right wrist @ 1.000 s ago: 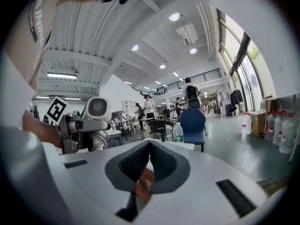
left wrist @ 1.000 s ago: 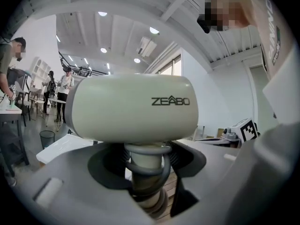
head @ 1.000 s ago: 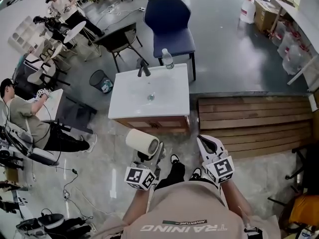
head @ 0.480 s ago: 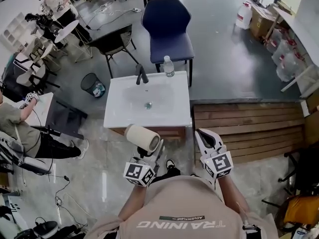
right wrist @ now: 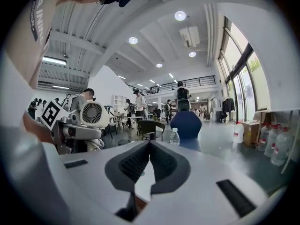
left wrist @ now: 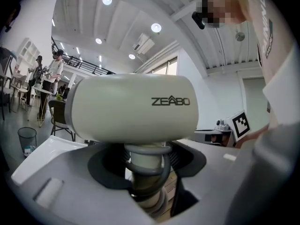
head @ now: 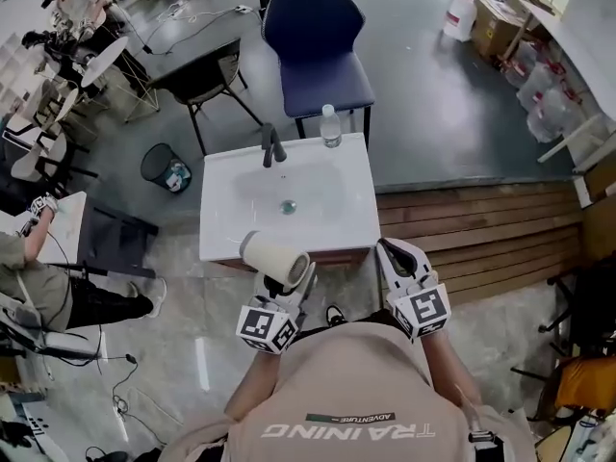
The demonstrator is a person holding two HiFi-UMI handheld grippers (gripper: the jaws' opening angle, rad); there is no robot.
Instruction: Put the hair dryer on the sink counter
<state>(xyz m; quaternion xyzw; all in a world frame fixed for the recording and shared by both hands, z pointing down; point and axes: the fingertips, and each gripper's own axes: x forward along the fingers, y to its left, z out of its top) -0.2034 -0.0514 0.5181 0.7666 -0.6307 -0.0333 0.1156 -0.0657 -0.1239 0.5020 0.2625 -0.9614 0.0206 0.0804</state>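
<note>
Sink counter (head: 348, 221): faucet (head: 271, 145) + water bottle (head: 331, 127) at rear.

The person wore a beige T-shirt (head: 346, 393) with white block lettering across the chest and a small dark patch above it, dark trousers (head: 322, 328), and a black shoe (head: 336, 312) with a white edge. The left gripper (head: 292, 279) and right gripper (head: 396, 252) had smooth pale grey shells. Each carried a marker cube (head: 421, 313) of black-and-white squares. The right one's pads (right wrist: 132, 162) were dark and ribbed.
</note>
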